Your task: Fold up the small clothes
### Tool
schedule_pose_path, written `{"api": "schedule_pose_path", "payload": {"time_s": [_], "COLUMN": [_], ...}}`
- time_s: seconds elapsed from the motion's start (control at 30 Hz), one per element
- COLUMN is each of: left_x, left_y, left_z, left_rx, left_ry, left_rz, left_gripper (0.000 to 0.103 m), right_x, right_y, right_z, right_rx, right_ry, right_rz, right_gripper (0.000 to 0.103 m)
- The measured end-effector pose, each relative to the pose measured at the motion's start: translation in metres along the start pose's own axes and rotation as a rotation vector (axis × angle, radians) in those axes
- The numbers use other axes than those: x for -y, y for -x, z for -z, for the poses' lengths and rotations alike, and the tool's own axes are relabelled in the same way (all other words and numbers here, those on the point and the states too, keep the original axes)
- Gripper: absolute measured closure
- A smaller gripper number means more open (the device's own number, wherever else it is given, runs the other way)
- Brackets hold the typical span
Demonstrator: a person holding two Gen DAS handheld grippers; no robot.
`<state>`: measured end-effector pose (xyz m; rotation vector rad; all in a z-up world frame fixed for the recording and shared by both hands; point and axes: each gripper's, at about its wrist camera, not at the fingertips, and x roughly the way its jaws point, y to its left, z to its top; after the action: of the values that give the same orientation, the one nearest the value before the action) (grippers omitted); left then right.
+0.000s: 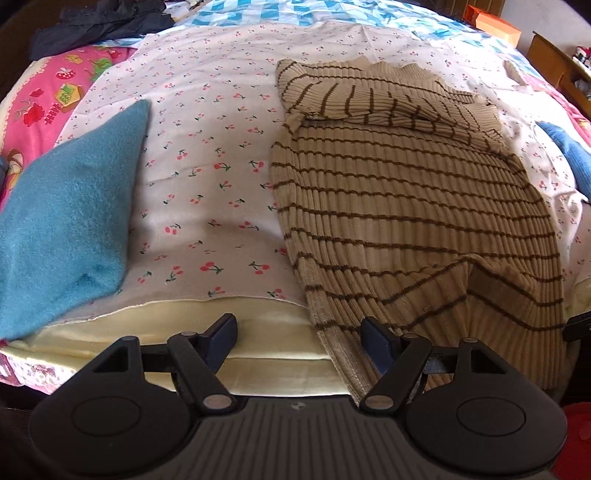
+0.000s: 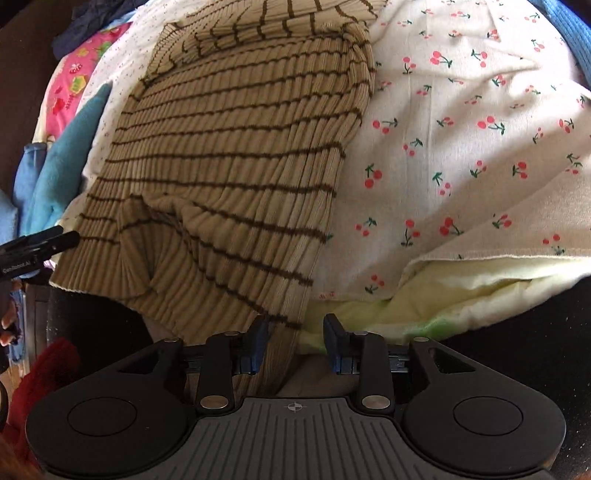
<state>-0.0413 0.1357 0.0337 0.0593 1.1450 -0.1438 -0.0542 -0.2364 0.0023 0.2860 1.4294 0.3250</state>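
Note:
A beige ribbed sweater [image 1: 406, 206] with thin brown stripes lies on the cherry-print sheet [image 1: 207, 177], sleeves folded across its upper part. Its hem droops over the bed's front edge. My left gripper [image 1: 297, 328] stands open at that edge; its right finger [image 1: 376, 339] sits over the hem's left corner, and only the pale bed edge shows in the gap. In the right wrist view the sweater [image 2: 229, 155] fills the left half. My right gripper [image 2: 295, 325] is open, with the hem's right corner hanging between its jaws beside the left finger [image 2: 255, 347], not pinched.
A fuzzy teal cloth [image 1: 62, 221] lies left of the sweater, and a blue knit [image 1: 569, 155] to its right. Pink bedding [image 1: 48, 99] and a dark garment [image 1: 99, 22] are at the far left. Wooden furniture [image 1: 554, 66] stands beyond the bed. Something red [image 2: 44, 376] is below the edge.

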Motion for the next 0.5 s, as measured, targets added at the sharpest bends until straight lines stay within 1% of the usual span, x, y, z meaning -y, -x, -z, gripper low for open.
{"api": "schedule_pose_path", "payload": {"time_s": [0.07,0.17,0.33,0.37,0.4,0.43,0.47,0.5], "left_x": [0.003,0.002,0.006,0.007,0.008,0.008,0.006,0.003], "left_y": [0.001,0.000,-0.009,-0.010,-0.011,-0.011,-0.010,-0.009], "left_z": [-0.003,-0.006,-0.012,-0.013,-0.014,-0.015,-0.017,-0.018], "left_rx": [-0.020,-0.050,-0.074,-0.080,-0.091,-0.101,-0.110,-0.119], "left_ry": [-0.015,-0.011,-0.032,-0.041,-0.046,-0.045,-0.038,-0.022], "left_rz": [0.009,0.063,0.060,0.059,0.058,0.060,0.069,0.083], "left_gripper": [0.028,0.028,0.030,0.038,0.043,0.051,0.063,0.068], "right_x": [0.001,0.001,-0.001,-0.001,0.000,0.002,0.004,0.007], "right_y": [-0.005,-0.009,-0.027,-0.029,-0.032,-0.034,-0.035,-0.034], "right_z": [0.002,0.002,-0.004,-0.005,-0.006,-0.007,-0.007,-0.007], "right_rx": [-0.033,-0.063,-0.088,-0.090,-0.087,-0.083,-0.077,-0.071], "right_ry": [-0.015,-0.031,-0.054,-0.060,-0.066,-0.076,-0.093,-0.109], "right_rz": [-0.007,-0.046,-0.089,-0.102,-0.112,-0.118,-0.130,-0.149], "right_gripper": [0.069,0.068,0.068,0.068,0.069,0.076,0.083,0.092]}}
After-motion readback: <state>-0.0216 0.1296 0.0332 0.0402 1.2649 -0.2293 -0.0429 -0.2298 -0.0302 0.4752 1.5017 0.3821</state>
